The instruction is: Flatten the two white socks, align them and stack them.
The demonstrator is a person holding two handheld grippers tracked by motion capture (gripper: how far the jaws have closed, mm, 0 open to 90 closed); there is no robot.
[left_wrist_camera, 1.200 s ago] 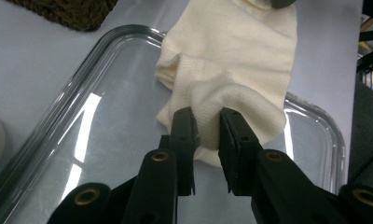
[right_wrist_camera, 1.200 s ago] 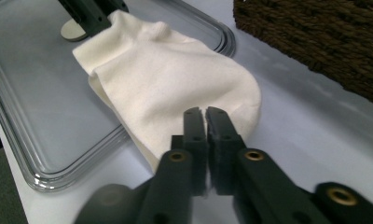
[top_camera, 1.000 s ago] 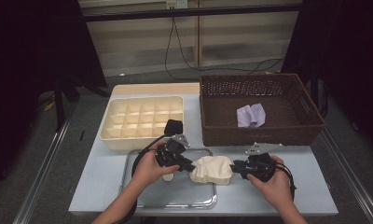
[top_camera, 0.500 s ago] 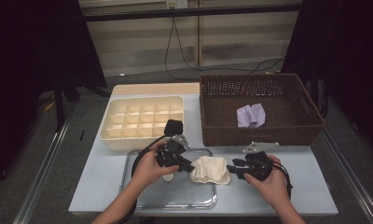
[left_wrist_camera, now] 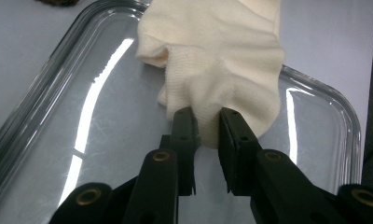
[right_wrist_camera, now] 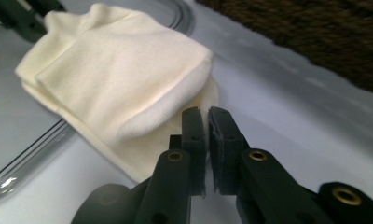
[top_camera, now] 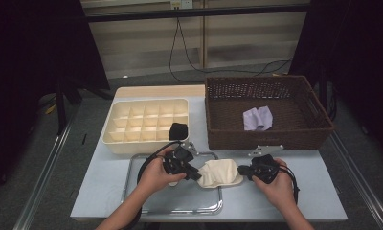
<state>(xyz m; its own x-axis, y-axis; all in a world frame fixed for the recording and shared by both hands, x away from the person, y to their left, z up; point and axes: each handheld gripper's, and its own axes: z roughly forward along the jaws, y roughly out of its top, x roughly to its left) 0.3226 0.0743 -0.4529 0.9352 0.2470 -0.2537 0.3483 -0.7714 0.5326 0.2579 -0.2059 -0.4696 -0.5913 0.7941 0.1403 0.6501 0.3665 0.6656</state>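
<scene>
On the surface, front centre: one cream sock, folded, lying half over the right rim of a metal tray. Left gripper: fingers nearly closed, pinching a fold of the sock's edge. Right gripper: fingers have just been closing and meet at the sock's near edge; whether fabric is caught between them cannot be told.

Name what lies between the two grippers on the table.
A cream sock, in the high view. The left gripper pinches its left end over the tray; the right gripper's just-closed jaws meet its right edge.
</scene>
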